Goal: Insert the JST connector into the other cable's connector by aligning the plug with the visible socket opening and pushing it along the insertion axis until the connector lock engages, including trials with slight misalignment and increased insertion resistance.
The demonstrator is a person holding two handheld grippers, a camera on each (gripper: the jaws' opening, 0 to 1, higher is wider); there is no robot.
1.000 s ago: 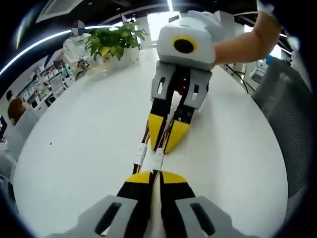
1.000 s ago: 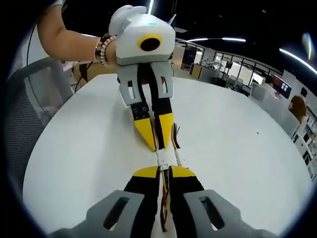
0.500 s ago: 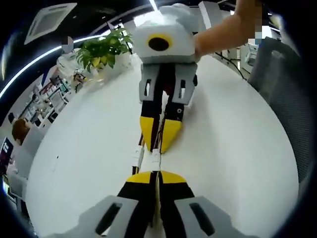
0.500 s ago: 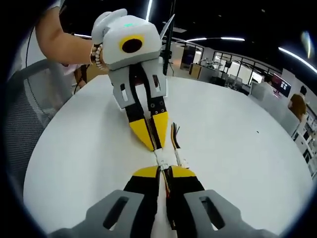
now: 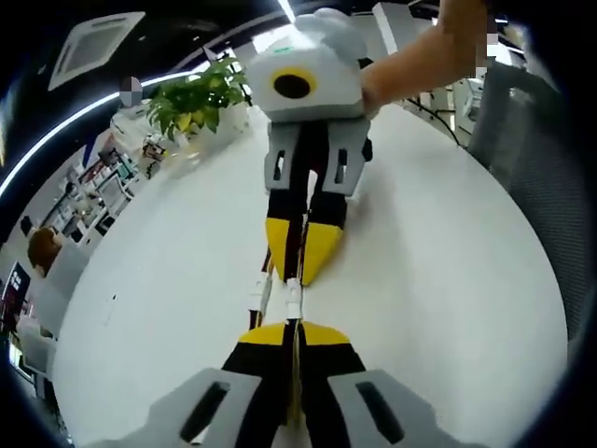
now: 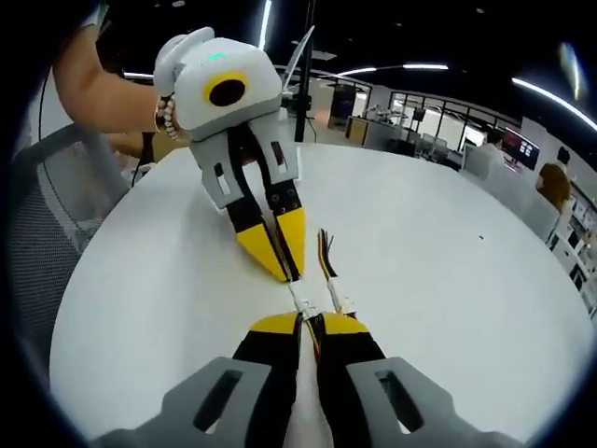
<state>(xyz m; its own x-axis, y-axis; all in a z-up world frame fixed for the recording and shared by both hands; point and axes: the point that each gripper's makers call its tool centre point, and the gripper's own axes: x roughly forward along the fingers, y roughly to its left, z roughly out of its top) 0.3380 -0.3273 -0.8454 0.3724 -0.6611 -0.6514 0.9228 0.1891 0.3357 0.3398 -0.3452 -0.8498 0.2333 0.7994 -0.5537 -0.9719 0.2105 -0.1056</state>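
Both grippers meet tip to tip over the white round table (image 5: 159, 261). In the left gripper view my left gripper (image 5: 292, 329) is shut on a cable whose small white JST connector (image 5: 292, 299) sticks out in front. My right gripper (image 5: 297, 276) reaches down from the top, its yellow tips closed against that connector. In the right gripper view my right gripper (image 6: 306, 320) is shut on its cable, the white connector (image 6: 299, 301) bridging to my left gripper (image 6: 284, 274). The joint between plug and socket is too small to make out.
A second cable with a white connector (image 5: 259, 295) and coloured wires (image 6: 325, 254) lies on the table beside the tips. A potted plant (image 5: 198, 98) stands at the far edge. A mesh chair (image 6: 51, 233) sits by the table, and a person's forearm (image 6: 98, 89) holds the opposite gripper.
Both views have shifted and rolled a little with the hands. In the right gripper view the left gripper now leans further left. The tips stay together on the connectors.
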